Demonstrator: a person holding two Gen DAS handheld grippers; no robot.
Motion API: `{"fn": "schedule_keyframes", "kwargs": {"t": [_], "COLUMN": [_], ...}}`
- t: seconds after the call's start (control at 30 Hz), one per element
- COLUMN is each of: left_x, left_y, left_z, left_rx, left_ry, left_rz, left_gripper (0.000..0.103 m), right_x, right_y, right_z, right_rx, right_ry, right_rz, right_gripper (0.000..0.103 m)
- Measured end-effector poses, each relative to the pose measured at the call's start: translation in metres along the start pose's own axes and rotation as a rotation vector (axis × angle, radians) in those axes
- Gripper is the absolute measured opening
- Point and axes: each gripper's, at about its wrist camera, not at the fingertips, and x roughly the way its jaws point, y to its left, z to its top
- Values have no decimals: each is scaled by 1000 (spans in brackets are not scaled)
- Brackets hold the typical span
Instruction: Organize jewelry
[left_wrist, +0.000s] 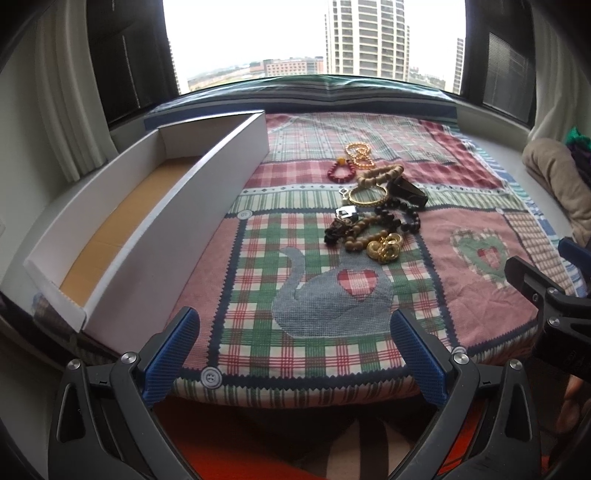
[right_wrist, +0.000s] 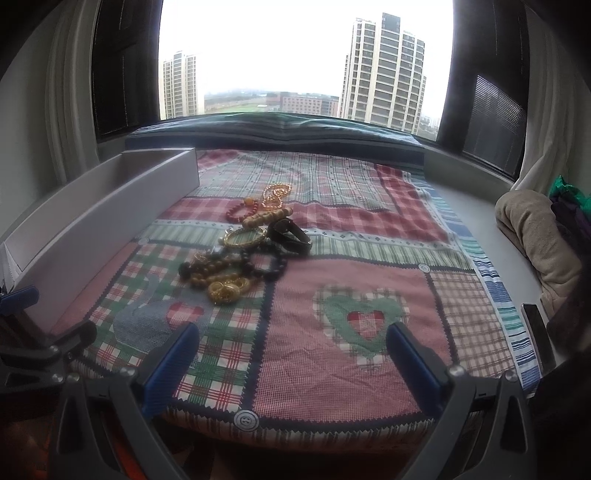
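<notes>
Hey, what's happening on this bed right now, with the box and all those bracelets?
A person holds two claws over a patchwork quilt. Both the left claw and the right claw are open and hold nothing. A tangled pile of bead bracelets and gold pieces lies on the quilt, untouched. The long white cardboard box beside it looks empty so far.

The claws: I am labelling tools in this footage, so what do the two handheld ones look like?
Both match: the left claw and right claw each have two fingers faced with ribbed blue pads, set on dark grey plastic arms with triangular cut-outs and round silver bolts. No cables, markings or sleeves show.
</notes>
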Motion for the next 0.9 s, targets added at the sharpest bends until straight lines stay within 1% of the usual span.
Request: {"fn": "schedule_keyframes", "kwargs": {"t": [0.33,0.6,0.9], "left_x": [1,-2,0], "left_y": [2,7,5], "left_z": [-4,-6,-7], "left_rx": [-7,-33,-31], "left_ry": [12,7,20], "left_rz": [-22,-21,-24], "left_gripper": [103,103,103], "right_x": [0,-1,0], "right_y": [2,4,2], "right_z": [-5,-6,-7], "right_rx": [-3,-6,7], "right_ry": [12,13,16], "right_rz": [4,8,3], "right_gripper": [103,103,103]}}
